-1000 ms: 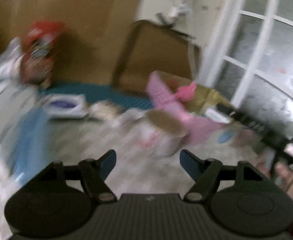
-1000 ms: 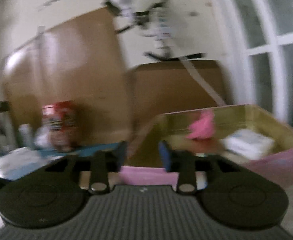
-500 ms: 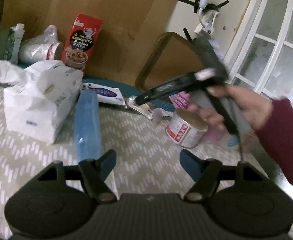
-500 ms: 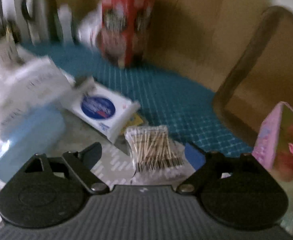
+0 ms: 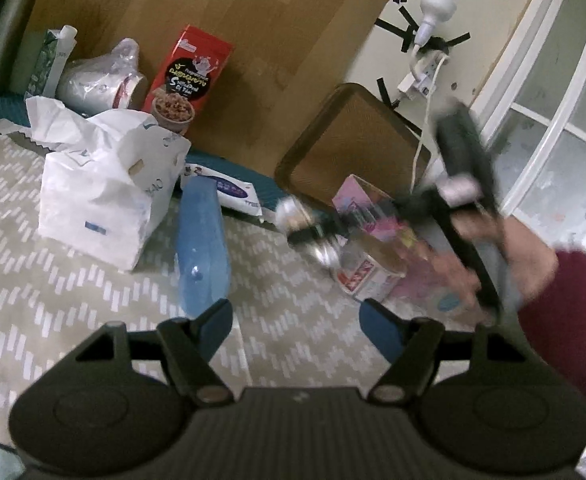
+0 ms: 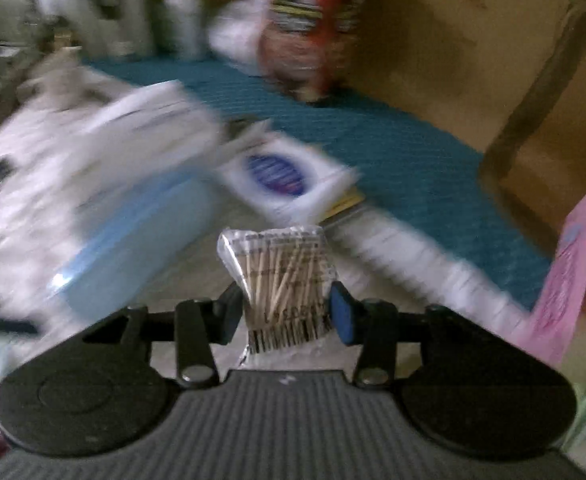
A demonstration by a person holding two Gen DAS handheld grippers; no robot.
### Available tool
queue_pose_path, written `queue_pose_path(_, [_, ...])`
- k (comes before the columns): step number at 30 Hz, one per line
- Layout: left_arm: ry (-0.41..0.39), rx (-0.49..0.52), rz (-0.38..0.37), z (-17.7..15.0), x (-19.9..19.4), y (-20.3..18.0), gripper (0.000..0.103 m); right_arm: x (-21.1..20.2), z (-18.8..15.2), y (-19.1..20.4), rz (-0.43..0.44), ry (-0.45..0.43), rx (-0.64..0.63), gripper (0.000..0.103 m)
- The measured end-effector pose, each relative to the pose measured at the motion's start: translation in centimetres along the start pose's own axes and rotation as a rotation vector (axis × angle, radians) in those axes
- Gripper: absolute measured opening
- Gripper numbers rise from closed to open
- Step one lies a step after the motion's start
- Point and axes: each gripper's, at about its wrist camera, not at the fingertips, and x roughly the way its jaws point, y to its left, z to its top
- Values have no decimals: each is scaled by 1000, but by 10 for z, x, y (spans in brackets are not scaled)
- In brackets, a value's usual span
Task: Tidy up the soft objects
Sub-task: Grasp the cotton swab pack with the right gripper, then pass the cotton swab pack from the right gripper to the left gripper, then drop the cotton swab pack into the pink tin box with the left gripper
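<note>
My right gripper [image 6: 285, 312] is shut on a clear packet of cotton swabs [image 6: 281, 276] and holds it between its blue pads. It shows blurred in the left wrist view [image 5: 313, 236], held by a hand in a maroon sleeve. My left gripper [image 5: 295, 328] is open and empty above the patterned cloth. A blue soft pack [image 5: 201, 248] lies just ahead of it, next to a white tissue pack [image 5: 105, 188]. A white wipes packet [image 5: 233, 194] lies behind. The pink box [image 5: 357, 204] stands at the right.
A red cereal box [image 5: 185, 80], a bagged cup [image 5: 101, 80] and a carton [image 5: 51, 60] stand at the back against cardboard. A brown tray [image 5: 353, 140] leans on the wall. A small red-and-white tub [image 5: 369, 276] sits by the pink box. A teal mat [image 6: 373, 148] covers the back.
My right gripper has moved down and forward and closed on the cotton swab packet. My left gripper has stayed open and nearly still.
</note>
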Motion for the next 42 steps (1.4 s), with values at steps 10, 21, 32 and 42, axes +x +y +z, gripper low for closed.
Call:
queue_pose_path(10, [89,-19,-78,3,11,-11,72,-48,-141,51,-83,-326,-39,90])
queue_pose_path(21, [194,85,-22,5,64,-41,68,-41,-162,48,27,-377,108,81])
queue_pose_path(32, [235,209,-101,25,87,-101,57,-107,-204,13,-128,-630,222,42])
queue_pose_path(42, [108,439,-192,52,182,-244,95,-127,-204,-77,-623,-762,400,81])
